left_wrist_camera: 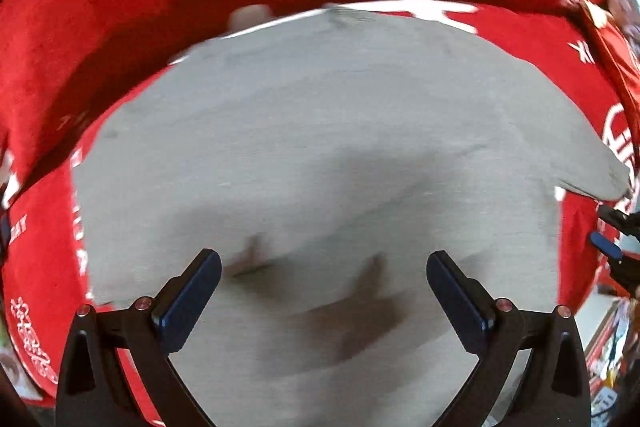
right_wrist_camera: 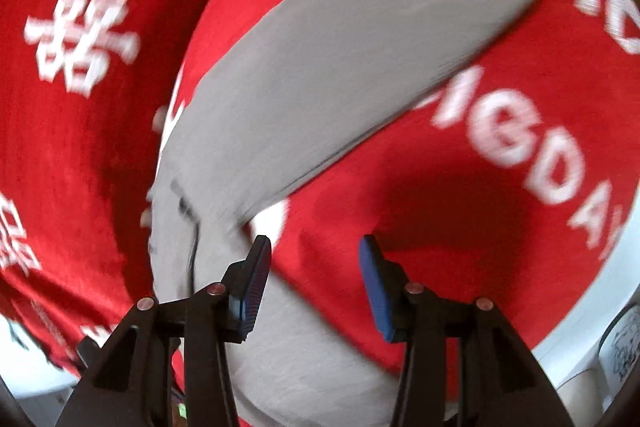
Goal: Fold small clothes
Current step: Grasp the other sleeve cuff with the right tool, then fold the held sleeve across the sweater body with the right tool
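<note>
We read only blurred white letters, something like "DAY", and large white characters on the red cloth point(right_wrist_camera: 460, 227) covering the counter. The grey garment point(left_wrist_camera: 320, 155) lies spread flat on it. Our left gripper point(left_wrist_camera: 324, 287) and right gripper point(right_wrist_camera: 316, 279) both hover with fingers wide apart, holding nothing.

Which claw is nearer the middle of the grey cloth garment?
Left. The left claw hangs open over the grey cloth garment middle; the right claw sits open at its edge.
</note>
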